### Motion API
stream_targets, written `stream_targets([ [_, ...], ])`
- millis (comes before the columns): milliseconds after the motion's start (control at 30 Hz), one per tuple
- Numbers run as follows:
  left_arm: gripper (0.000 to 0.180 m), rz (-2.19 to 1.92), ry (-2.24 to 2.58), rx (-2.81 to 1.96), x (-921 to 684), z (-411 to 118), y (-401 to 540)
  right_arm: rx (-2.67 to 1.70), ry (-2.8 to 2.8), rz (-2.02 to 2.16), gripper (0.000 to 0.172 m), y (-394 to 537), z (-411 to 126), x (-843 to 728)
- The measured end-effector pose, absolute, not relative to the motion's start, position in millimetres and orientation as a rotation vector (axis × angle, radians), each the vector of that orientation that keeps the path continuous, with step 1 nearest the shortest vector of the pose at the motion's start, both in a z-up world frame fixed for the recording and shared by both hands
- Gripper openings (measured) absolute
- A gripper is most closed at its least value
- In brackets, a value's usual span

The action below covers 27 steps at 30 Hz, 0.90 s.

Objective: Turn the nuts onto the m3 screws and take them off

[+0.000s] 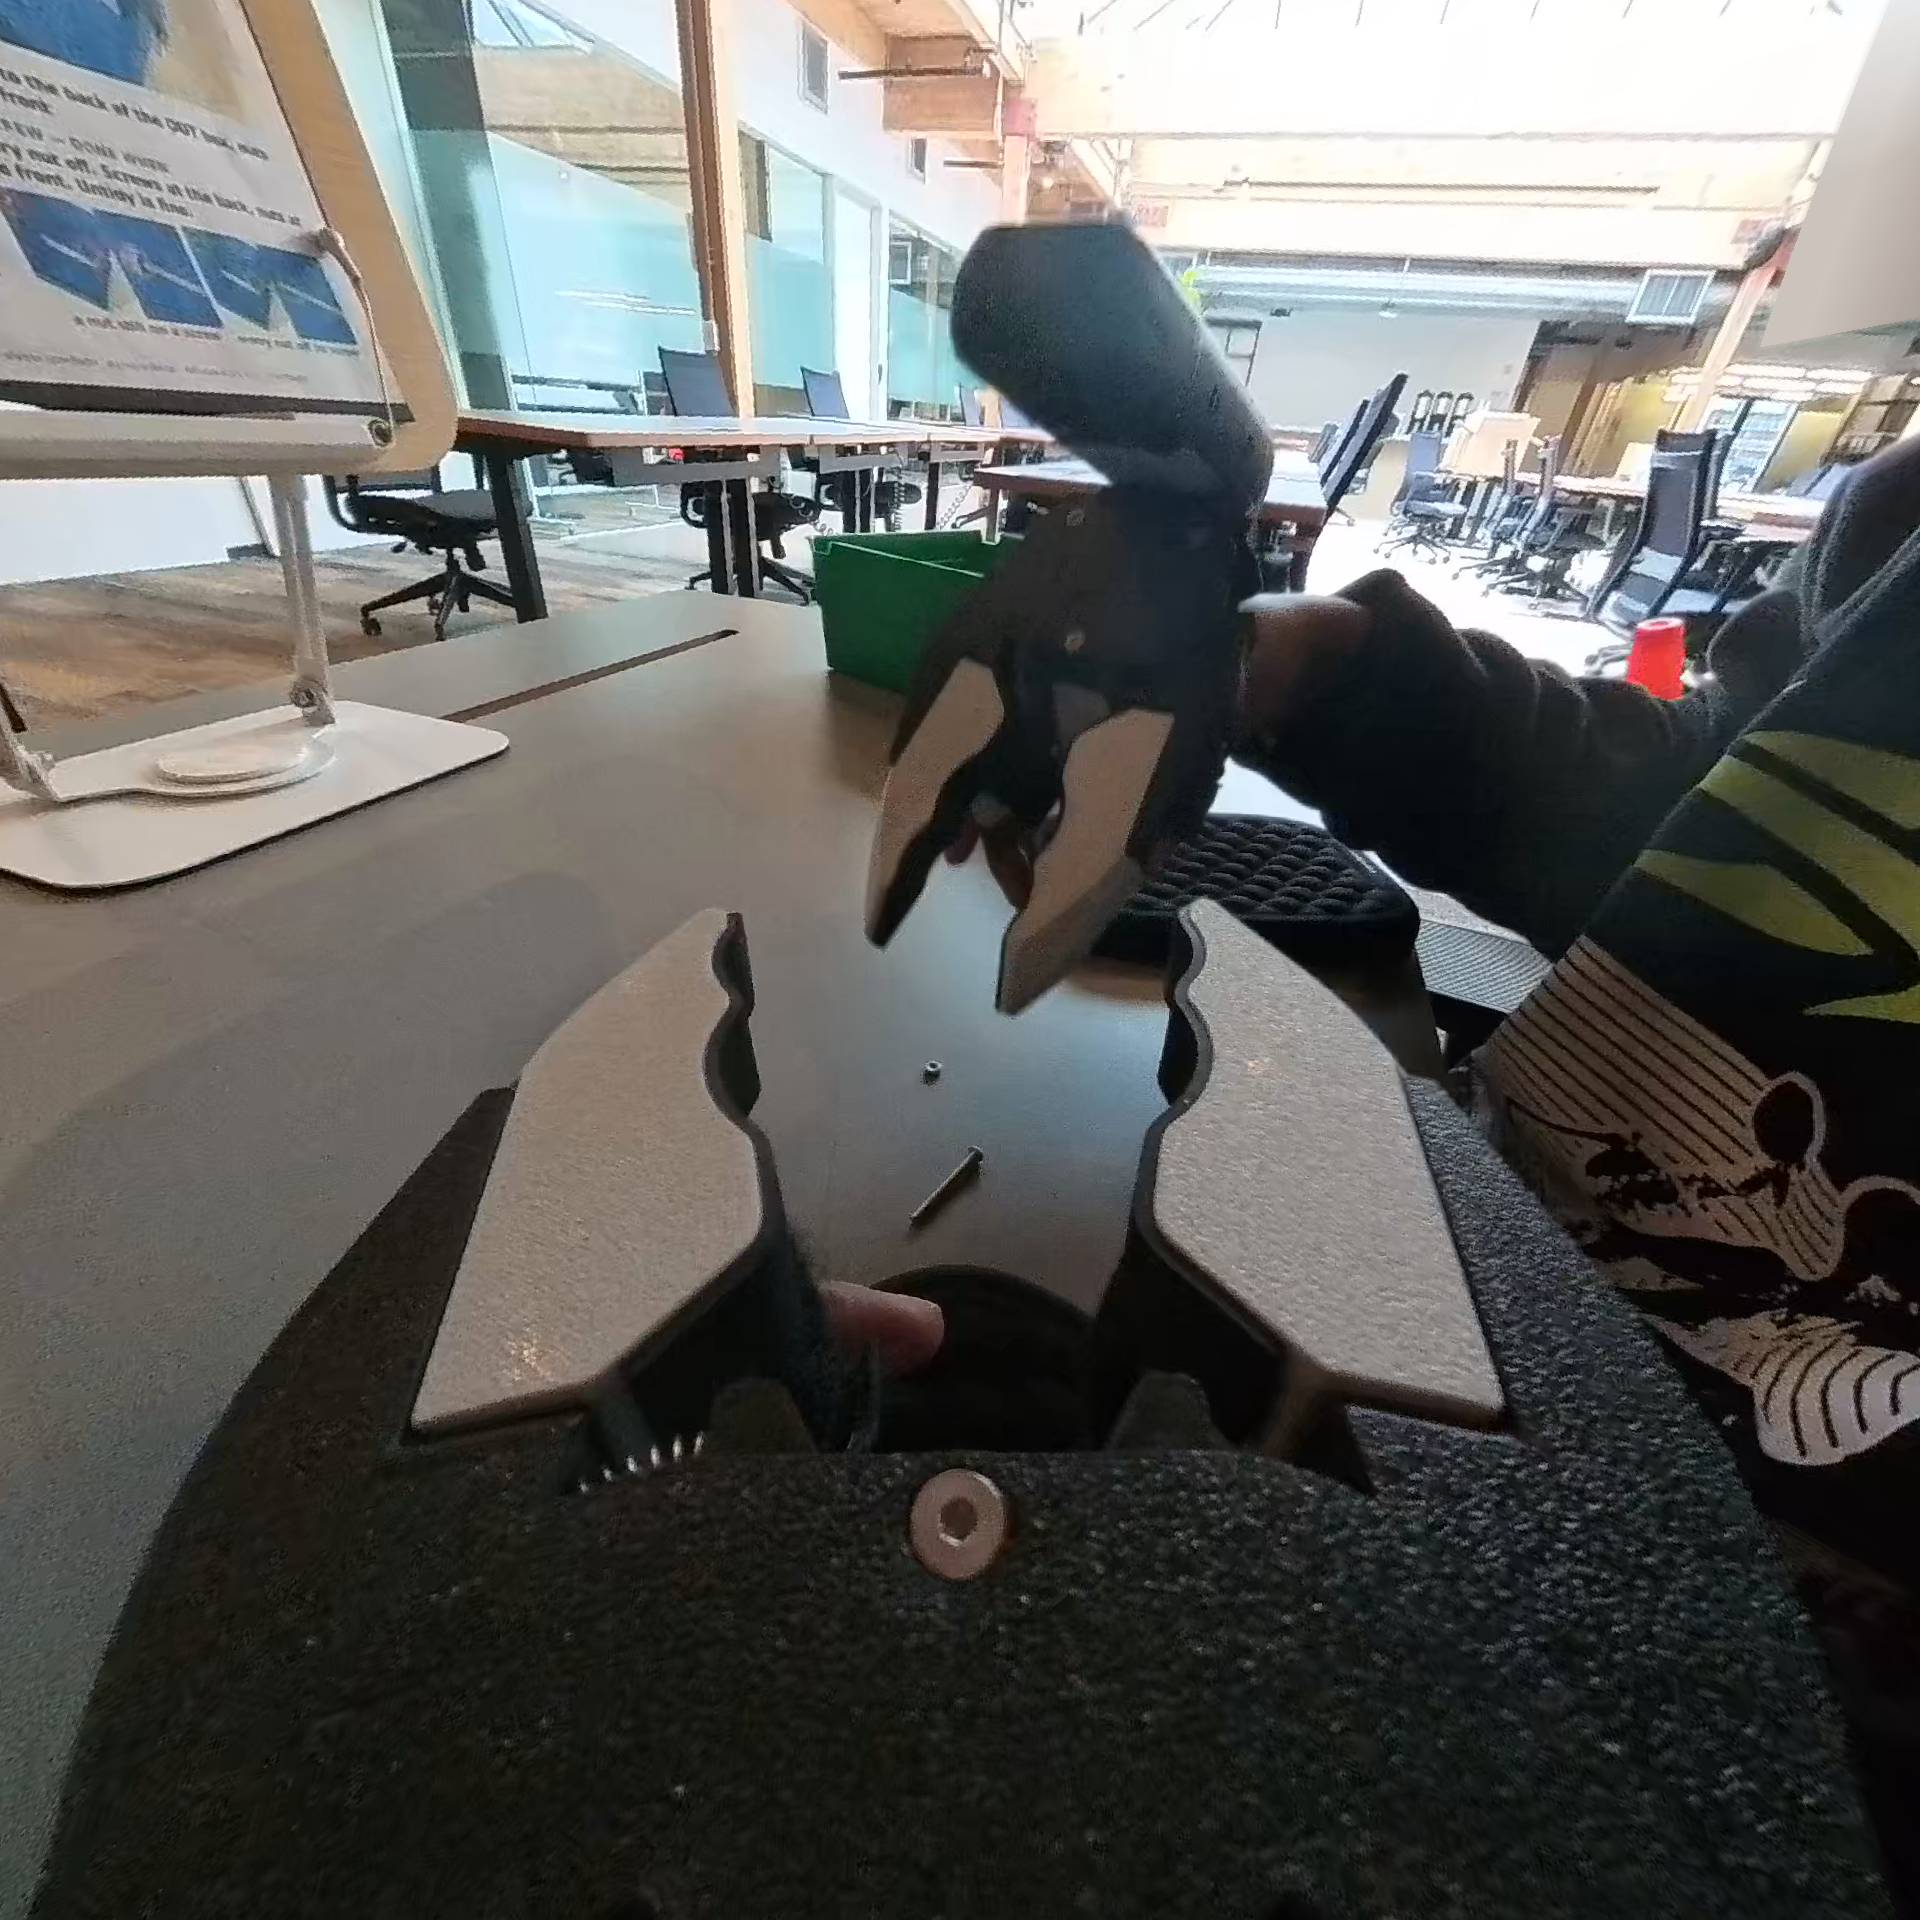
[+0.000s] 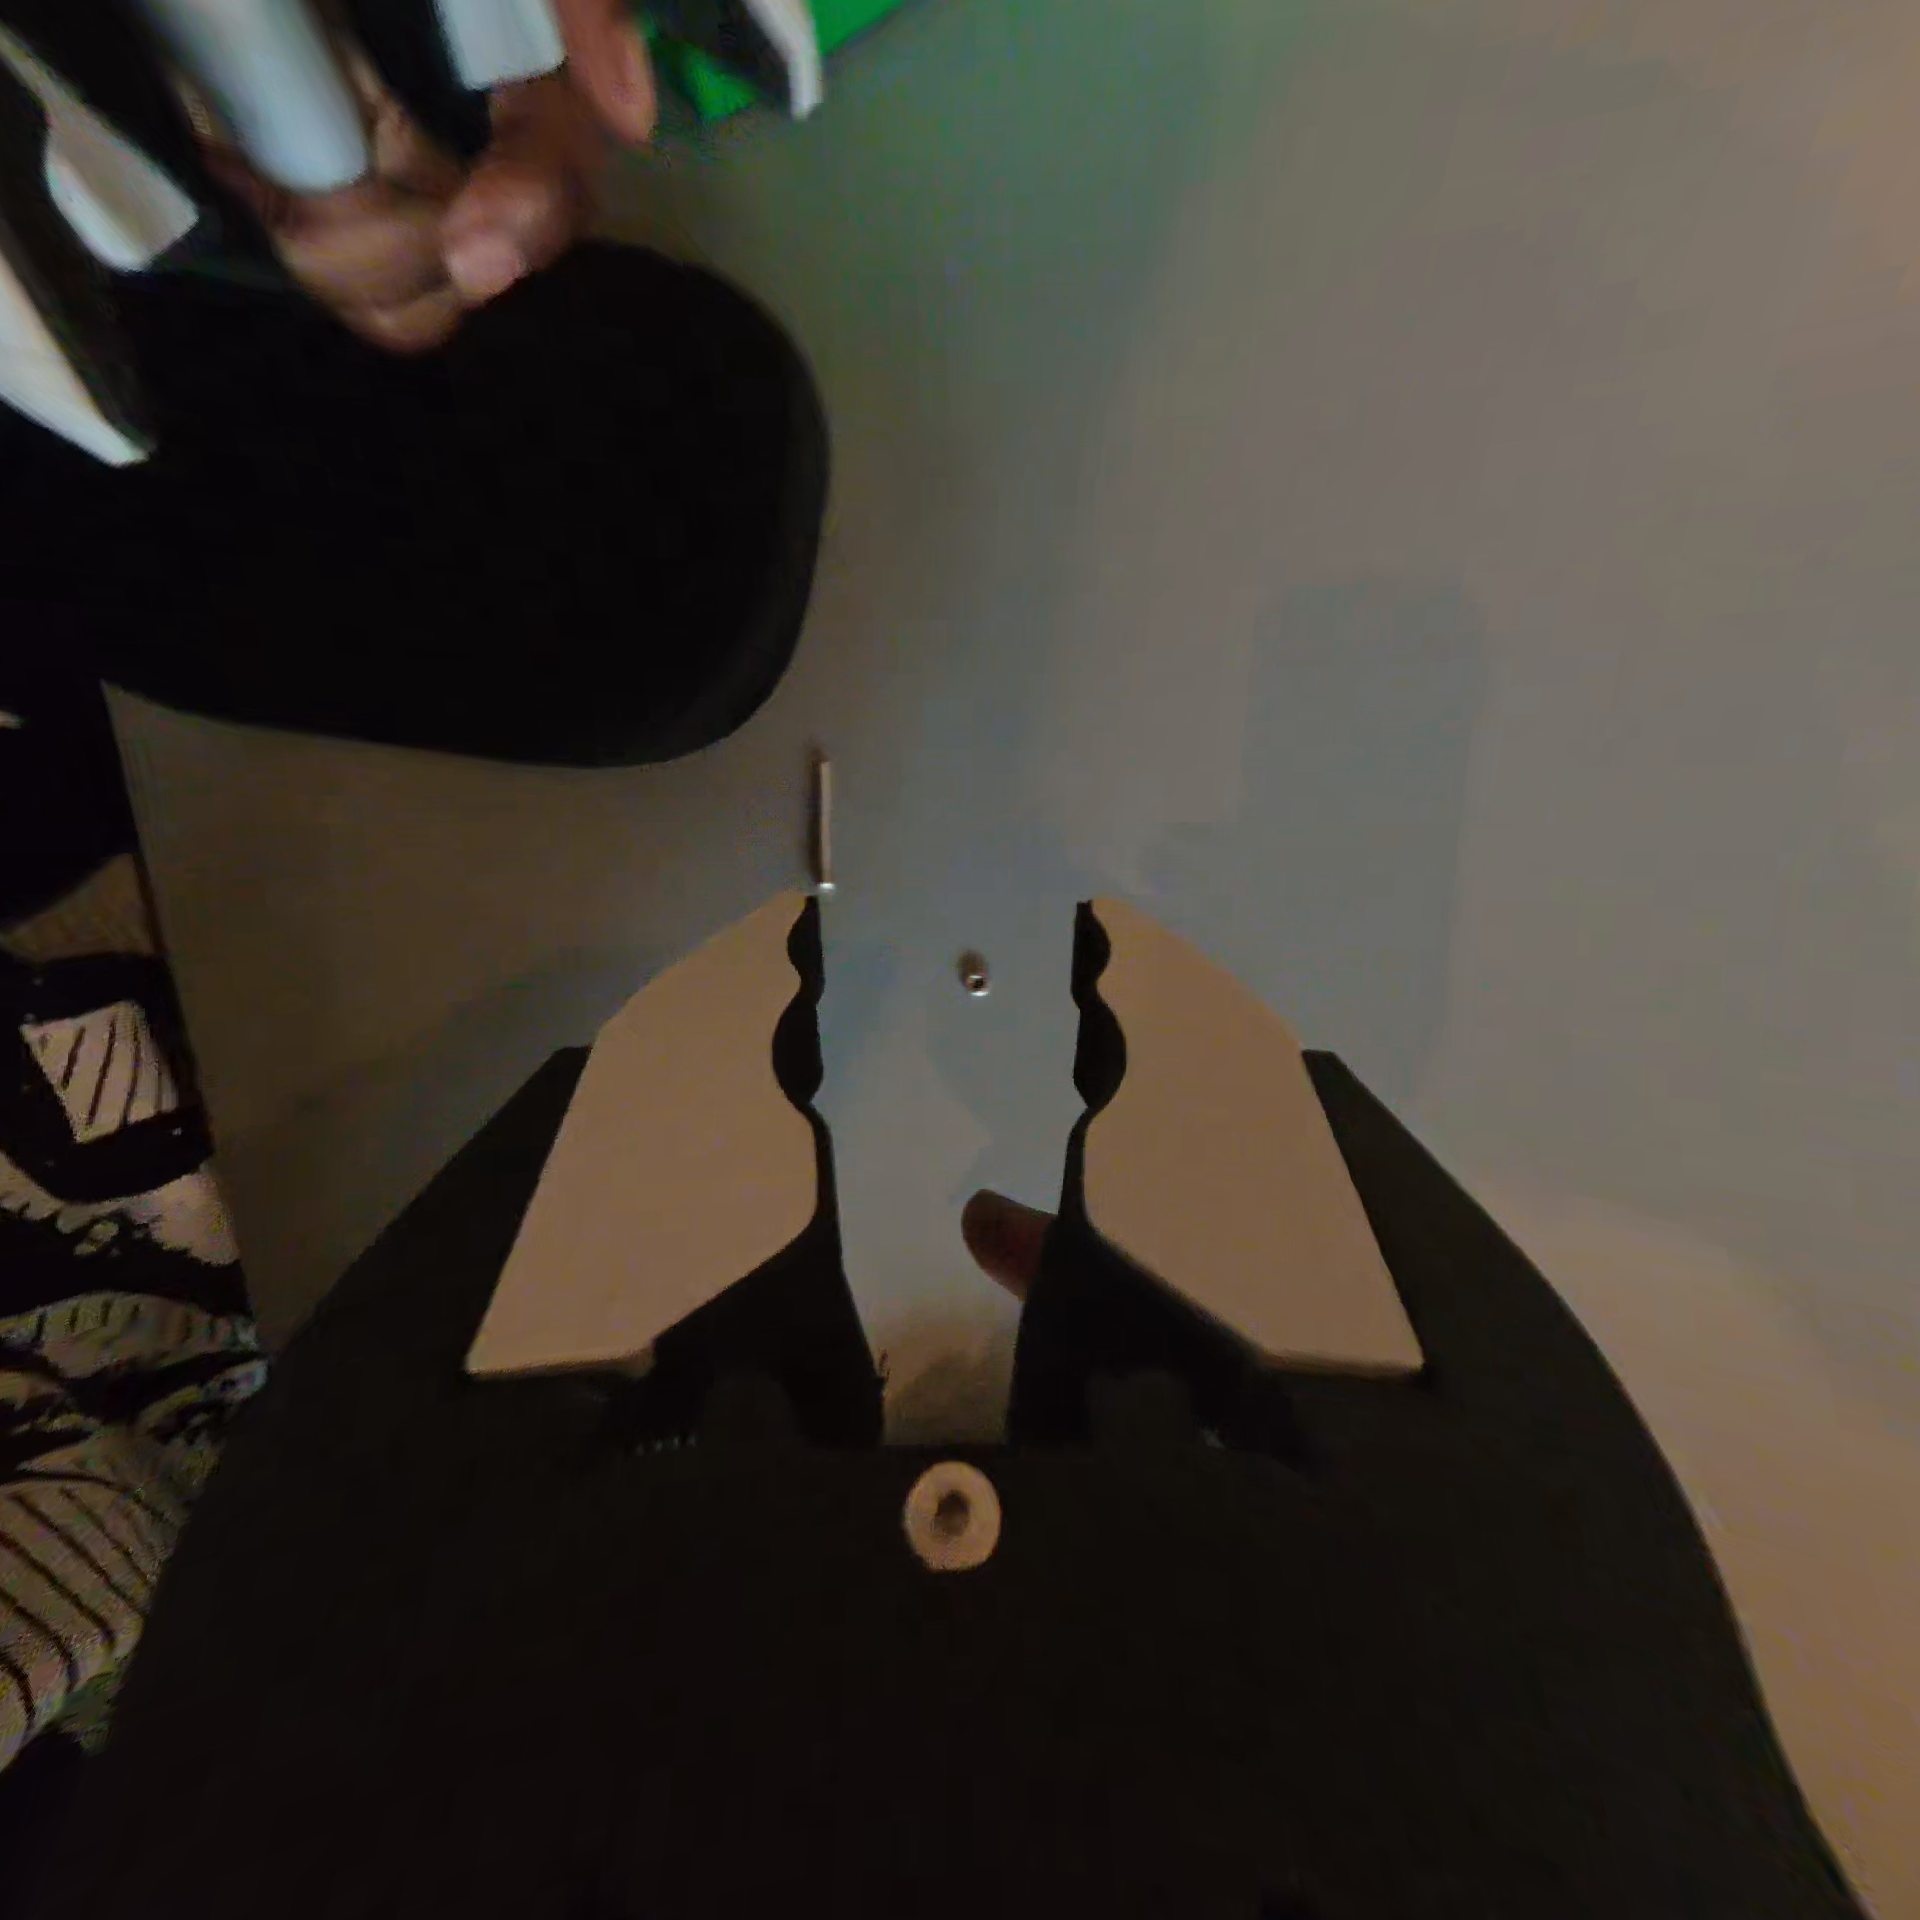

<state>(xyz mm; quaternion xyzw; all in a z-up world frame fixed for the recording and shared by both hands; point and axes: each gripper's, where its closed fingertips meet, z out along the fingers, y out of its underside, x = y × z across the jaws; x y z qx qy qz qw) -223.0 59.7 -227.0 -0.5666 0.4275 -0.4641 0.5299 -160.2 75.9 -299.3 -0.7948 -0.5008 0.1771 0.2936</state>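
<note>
A small nut [image 1: 932,1072] and a thin dark M3 screw [image 1: 948,1184] lie apart on the dark table [image 1: 520,935]. My left gripper [image 1: 961,925] is open wide and empty, low over the table, with both parts lying between its fingers. My right gripper [image 1: 945,966] points down from above, just beyond the nut, open and empty. In the right wrist view the nut [image 2: 975,977] lies on the table between the right gripper's [image 2: 945,902] spread fingers, and neither pad touches it. The screw [image 2: 824,821] lies just past the left fingertip.
A green bin [image 1: 894,613] stands at the back of the table. A white stand [image 1: 249,769] holding an instruction sheet is at the left. A black mesh pad [image 1: 1278,883] lies to the right, near the table edge; it also shows in the right wrist view [image 2: 468,520]. A person's dark sleeve [image 1: 1507,769] reaches in from the right. About 10 centimetres separates my left fingertips from my right.
</note>
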Motion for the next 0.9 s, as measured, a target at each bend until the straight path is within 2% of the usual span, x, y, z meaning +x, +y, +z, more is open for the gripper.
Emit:
stream_targets([
  [233,0.074,-1.145,0.979,-1.309,-229,-221,59,-2.158,-1.548,0.401,0.030,61,-331,-181],
  [533,0.072,-1.149,0.960,-1.307,-232,-220,60,-2.159,-1.607,0.367,0.008,59,-342,-189],
  [800,0.071,-1.161,0.901,-1.304,-237,-216,64,-2.108,-1.496,0.404,0.001,66,-341,-187],
  [900,0.068,-1.180,0.849,-1.302,-241,-212,69,-2.034,-1.368,0.565,0.001,69,-321,-192],
])
